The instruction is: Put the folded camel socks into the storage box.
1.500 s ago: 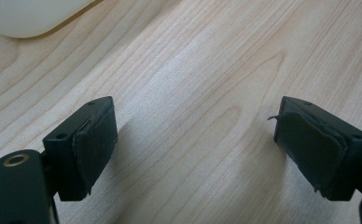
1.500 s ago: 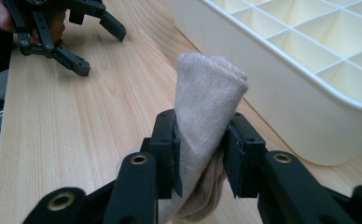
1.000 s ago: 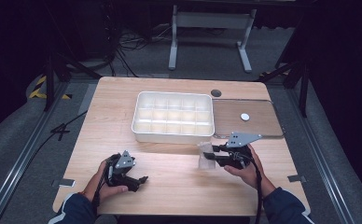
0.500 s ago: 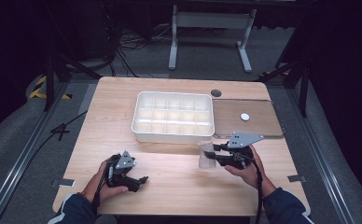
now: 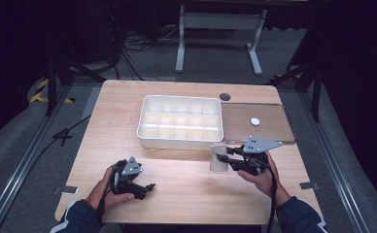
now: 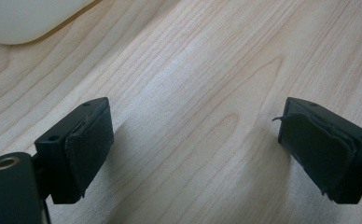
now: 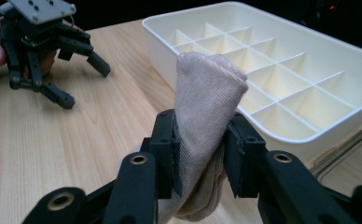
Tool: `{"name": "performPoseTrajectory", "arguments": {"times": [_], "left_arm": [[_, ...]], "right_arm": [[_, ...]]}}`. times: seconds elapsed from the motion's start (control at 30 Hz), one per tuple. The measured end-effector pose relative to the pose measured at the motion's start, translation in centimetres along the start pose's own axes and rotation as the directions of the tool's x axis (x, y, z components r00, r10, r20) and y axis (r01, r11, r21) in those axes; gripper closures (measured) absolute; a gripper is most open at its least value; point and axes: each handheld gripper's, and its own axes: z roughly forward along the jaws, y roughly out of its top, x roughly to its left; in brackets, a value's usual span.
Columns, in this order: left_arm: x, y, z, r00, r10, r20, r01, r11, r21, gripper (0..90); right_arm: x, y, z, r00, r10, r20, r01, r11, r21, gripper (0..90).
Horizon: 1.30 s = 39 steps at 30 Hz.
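A rolled beige sock (image 7: 207, 98) stands pinched between the jaws of my right gripper (image 7: 200, 149), which is shut on it. In the high view the sock (image 5: 218, 156) is held just in front of the white compartment tray (image 5: 145, 128), at its right front corner, with the right gripper (image 5: 225, 159) pointing left. My left gripper (image 5: 147, 190) rests low over the table near the front left, open, with bare wood between its pads (image 6: 90, 140). The right gripper view shows the left gripper (image 7: 79, 79) farther off, jaws spread.
The white tray (image 7: 309, 142) has several small square compartments, all bare in view. A brown board (image 5: 274, 131) with a small white disc (image 5: 255, 122) lies right of the tray. A dark round hole (image 5: 225, 96) sits at the table's back.
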Motion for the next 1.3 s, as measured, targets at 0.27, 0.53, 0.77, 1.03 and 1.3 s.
{"name": "performPoseTrajectory", "arguments": {"times": [0.27,0.53,0.77,1.03,1.3], "left_arm": [[-0.1,0.1,0.1,1.0000,0.001,0.006,-0.001,1.0000,0.002,9.8],[0.0,0.3,0.3,0.9999,0.004,0.013,-0.004,1.0000,0.003,8.8],[0.0,0.3,0.3,0.9999,0.004,0.013,-0.004,1.0000,0.003,8.7],[0.0,0.3,0.3,0.9999,0.008,0.012,-0.009,1.0000,0.004,8.4],[0.0,0.3,0.3,0.9999,0.007,0.012,-0.007,1.0000,0.004,8.4]], "right_arm": [[-0.5,0.6,-1.2,0.9996,0.007,0.026,-0.006,0.999,-0.053,67.6],[-1.4,1.4,-1.4,0.9986,0.005,0.052,0.000,0.996,-0.085,67.5],[-2.1,2.1,-1.7,0.9970,0.004,0.077,0.004,0.995,-0.104,67.5],[-2.6,3.7,-0.6,0.9946,-0.018,0.103,0.028,0.994,-0.106,67.5],[-3.1,5.2,1.2,0.9927,-0.033,0.116,0.043,0.996,-0.080,67.5]]}}
